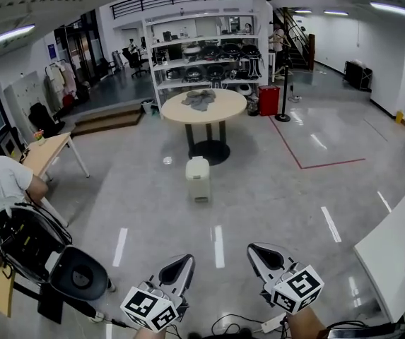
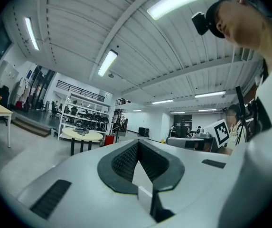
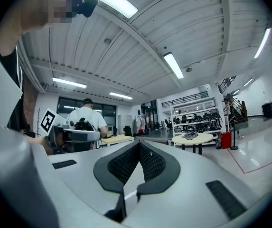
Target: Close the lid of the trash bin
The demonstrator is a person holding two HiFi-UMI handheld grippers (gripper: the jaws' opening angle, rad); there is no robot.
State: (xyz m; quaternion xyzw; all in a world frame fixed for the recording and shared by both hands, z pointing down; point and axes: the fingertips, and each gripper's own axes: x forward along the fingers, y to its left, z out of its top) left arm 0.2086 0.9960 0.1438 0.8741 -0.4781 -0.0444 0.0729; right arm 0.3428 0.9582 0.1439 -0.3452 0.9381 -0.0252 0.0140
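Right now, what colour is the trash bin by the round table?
White trash bin, best in head view.

Bright ceiling strip lights (image 1: 4, 38), glare streaks on glossy floor (image 1: 259, 189), strong fisheye edge distortion

The trash bin (image 1: 198, 179) is standing upright on the glossy grey floor (image 1: 280, 189), well ahead of both hand-held grippers and touching neither. It is sitting roughly between their two lines of aim, a little closer to the line of the left hand-held gripper (image 1: 179, 265) than to that of the right hand-held gripper (image 1: 261, 253). It is showing as a small, boxy, white or pale cream container with rounded top corners. At this range, whether its lid is lying flat or standing raised cannot be told.
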